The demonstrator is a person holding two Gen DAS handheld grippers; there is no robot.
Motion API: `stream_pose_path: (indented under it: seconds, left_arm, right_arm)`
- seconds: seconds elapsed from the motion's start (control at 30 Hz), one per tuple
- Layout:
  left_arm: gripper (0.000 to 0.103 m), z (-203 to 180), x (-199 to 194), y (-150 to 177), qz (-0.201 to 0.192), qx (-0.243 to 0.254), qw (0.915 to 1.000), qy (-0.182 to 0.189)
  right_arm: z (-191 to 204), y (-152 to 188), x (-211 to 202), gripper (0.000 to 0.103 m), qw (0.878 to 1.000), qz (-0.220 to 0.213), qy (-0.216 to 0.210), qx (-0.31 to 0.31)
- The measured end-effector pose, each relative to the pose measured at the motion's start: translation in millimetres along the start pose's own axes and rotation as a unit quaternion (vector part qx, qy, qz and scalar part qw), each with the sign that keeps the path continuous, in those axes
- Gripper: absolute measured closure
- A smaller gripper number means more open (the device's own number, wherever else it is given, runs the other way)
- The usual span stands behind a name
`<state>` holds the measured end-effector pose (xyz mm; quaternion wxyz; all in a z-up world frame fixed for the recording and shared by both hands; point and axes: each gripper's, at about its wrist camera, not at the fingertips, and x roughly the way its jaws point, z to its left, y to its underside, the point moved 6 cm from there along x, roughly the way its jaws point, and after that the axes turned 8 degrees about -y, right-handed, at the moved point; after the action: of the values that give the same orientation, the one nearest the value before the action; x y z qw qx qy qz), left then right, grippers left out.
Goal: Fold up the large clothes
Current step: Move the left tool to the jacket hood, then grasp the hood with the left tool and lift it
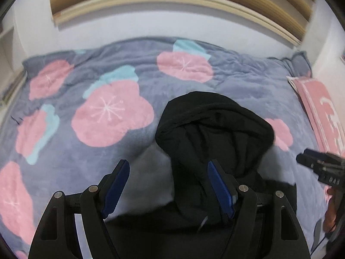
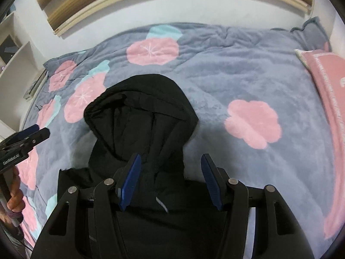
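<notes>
Left gripper (image 1: pixel 168 186) hovers with jaws apart, empty, at the near left shoulder of the black hooded jacket (image 1: pixel 215 133), which lies hood-far on the floral blanket (image 1: pixel 107 64). Right gripper (image 2: pixel 170 181) likewise gapes over the collar. The jacket looks soft and floppy; pinch both shoulder seams.

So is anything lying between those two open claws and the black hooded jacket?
Nothing visible. The left gripper and right gripper hang open directly above the black hooded jacket on the grey floral blanket.
</notes>
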<state>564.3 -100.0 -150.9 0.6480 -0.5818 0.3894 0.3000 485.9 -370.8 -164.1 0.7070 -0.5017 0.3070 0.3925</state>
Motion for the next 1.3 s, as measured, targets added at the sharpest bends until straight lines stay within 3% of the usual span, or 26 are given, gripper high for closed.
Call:
stream_pose_path:
  seconds: [0.43, 0.47, 0.5, 0.53, 0.57, 0.6, 0.63, 0.67, 0.73, 0.8, 0.87, 0.97, 1.03, 1.1, 1.2, 1.3]
  left_arm:
    - [0.027, 5.5, 143.1, -16.3, 0.060, -0.092, 0.9939, 0.008]
    - [0.027, 6.7, 150.1, -16.4, 0.066, -0.095, 0.9933, 0.007]
    - [0.027, 8.5, 160.2, -15.8, 0.073, -0.099, 0.9924, -0.002]
    - [0.039, 10.5, 166.1, -15.7, 0.076, -0.099, 0.9921, -0.008]
    - [0.073, 14.1, 169.3, -17.5, 0.071, -0.101, 0.9923, -0.005]
    - [0.084, 17.3, 169.9, -18.9, 0.075, -0.115, 0.9900, 0.032]
    - [0.087, 24.7, 163.6, -20.8, 0.071, -0.142, 0.9852, 0.063]
    - [0.087, 30.7, 155.2, -22.2, 0.061, -0.156, 0.9828, 0.078]
    - [0.087, 38.5, 124.9, -24.6, 0.035, -0.173, 0.9740, 0.142]
    - [0.086, 37.8, 98.1, -23.2, 0.008, -0.151, 0.9761, 0.156]
    - [0.084, 36.4, 91.4, -16.3, 0.001, -0.122, 0.9835, 0.134]
    - [0.082, 36.8, 135.6, 9.7, 0.070, -0.101, 0.9875, 0.099]
    - [0.082, 34.5, 168.2, 30.0, 0.103, -0.079, 0.9893, 0.067]
    - [0.080, 27.3, 181.4, 39.5, 0.095, -0.064, 0.9917, 0.058]
    - [0.078, 27.1, 175.2, 38.0, 0.085, -0.069, 0.9922, 0.059]
    - [0.052, 33.7, 158.9, 40.9, 0.082, -0.054, 0.9931, 0.064]
  right_arm:
    - [-40.9, -33.7, 121.0, 0.043, 0.999, 0.022, -0.003, 0.041]
    - [-43.8, -34.6, 128.4, 0.046, 0.999, 0.024, 0.003, 0.043]
    - [-47.2, -34.7, 137.7, 0.062, 0.999, 0.029, 0.007, 0.044]
    - [-49.3, -34.1, 145.4, 0.074, 0.998, 0.035, 0.007, 0.043]
    - [-52.9, -33.9, 149.6, 0.088, 0.998, 0.038, 0.016, 0.038]
    - [-56.9, -34.5, 149.0, 0.096, 0.999, 0.034, 0.019, 0.038]
    - [-63.3, -36.3, 142.1, 0.096, 0.999, 0.021, 0.014, 0.046]
    - [-70.6, -38.1, 129.9, 0.097, 0.998, 0.004, -0.001, 0.059]
    - [-76.2, -39.1, 105.6, 0.097, 0.997, -0.022, -0.033, 0.071]
    - [-66.8, -35.1, 78.9, 0.097, 0.998, -0.042, -0.036, 0.041]
    - [-57.0, -28.7, 69.7, 0.097, 0.998, -0.053, -0.028, 0.015]
    - [-63.1, -16.4, 92.5, 0.096, 0.999, -0.030, -0.025, 0.018]
    - [-74.3, -1.7, 126.9, 0.096, 0.999, 0.015, -0.029, 0.039]
    - [-80.1, 9.9, 154.4, 0.096, 0.997, 0.051, -0.029, 0.049]
    - [-81.7, 10.9, 161.8, 0.096, 0.996, 0.056, -0.037, 0.063]
    - [-81.7, 8.2, 150.2, 0.079, 0.995, 0.063, -0.041, 0.063]
